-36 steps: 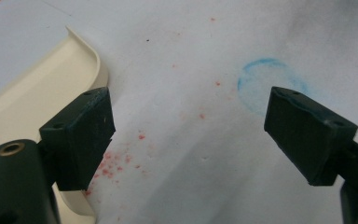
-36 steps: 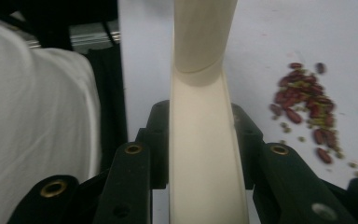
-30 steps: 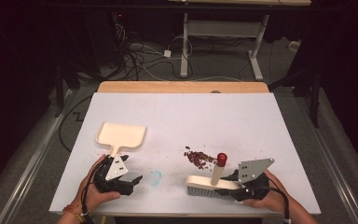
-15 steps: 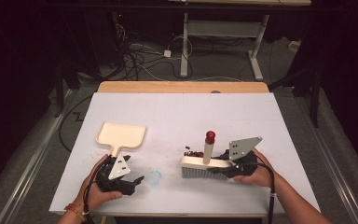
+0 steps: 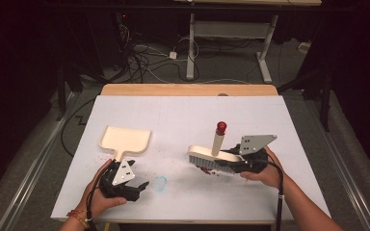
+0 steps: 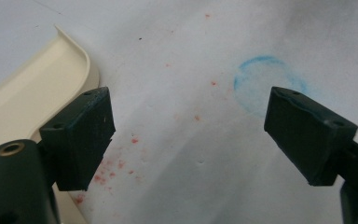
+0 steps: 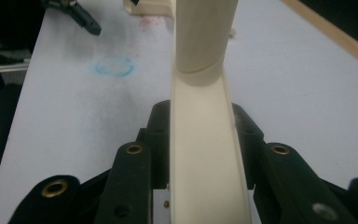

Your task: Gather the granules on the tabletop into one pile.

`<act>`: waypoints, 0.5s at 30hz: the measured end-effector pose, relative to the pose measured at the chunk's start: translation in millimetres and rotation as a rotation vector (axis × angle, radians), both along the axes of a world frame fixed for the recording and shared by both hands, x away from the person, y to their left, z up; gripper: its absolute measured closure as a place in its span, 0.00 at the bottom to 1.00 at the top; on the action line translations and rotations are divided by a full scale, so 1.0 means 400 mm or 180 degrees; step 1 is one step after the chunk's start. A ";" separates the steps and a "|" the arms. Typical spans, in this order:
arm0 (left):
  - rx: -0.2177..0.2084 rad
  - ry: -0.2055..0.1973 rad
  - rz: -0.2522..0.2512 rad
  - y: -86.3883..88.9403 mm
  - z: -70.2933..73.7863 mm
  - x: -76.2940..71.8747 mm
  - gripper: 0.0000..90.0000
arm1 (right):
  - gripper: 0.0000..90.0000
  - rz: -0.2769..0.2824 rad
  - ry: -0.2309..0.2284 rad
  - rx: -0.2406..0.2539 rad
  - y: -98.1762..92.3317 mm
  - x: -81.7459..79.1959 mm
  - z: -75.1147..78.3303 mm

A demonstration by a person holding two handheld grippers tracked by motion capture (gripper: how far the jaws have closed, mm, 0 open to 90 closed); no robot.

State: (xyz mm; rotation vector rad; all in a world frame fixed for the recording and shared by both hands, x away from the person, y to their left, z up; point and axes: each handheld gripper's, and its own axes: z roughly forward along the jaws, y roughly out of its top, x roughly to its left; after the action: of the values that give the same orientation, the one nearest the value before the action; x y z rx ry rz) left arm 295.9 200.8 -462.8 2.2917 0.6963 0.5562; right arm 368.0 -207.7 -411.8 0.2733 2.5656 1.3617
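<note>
A cream dustpan (image 5: 125,139) lies flat on the white table (image 5: 183,115), its handle pointing at my left gripper (image 5: 139,187). That gripper rests just short of the handle with its jaws wide open and nothing between them (image 6: 191,135); the dustpan's rim (image 6: 28,93) sits beside its left jaw. My right gripper (image 5: 241,163) is shut on the cream back of a hand brush (image 5: 212,156), whose red-tipped handle (image 5: 220,127) stands upright. The bristles point down over a small scatter of dark red crumbs (image 5: 204,169). In the right gripper view the brush (image 7: 205,154) runs straight out between the jaws.
A blue ring mark (image 5: 160,183) is drawn on the table between the two grippers, near the front edge. Faint red specks (image 6: 121,163) dot the surface by the dustpan. A wooden strip (image 5: 188,89) borders the table's far edge; cables and a desk frame lie beyond.
My right gripper has carried the brush away from the front edge and slightly left, onto the red crumbs. The left gripper and dustpan have stayed put.
</note>
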 end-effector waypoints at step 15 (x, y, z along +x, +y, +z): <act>-0.0024 -0.0051 0.0021 0.007 0.007 -0.008 0.17 | 0.75 -0.1582 -0.0399 0.0194 -0.080 -0.085 0.017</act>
State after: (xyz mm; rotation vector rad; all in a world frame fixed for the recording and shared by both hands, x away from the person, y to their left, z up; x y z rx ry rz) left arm 292.6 203.5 -460.0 2.2764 0.6975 0.5735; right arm 334.0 -239.6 -405.0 0.7516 2.1554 1.2187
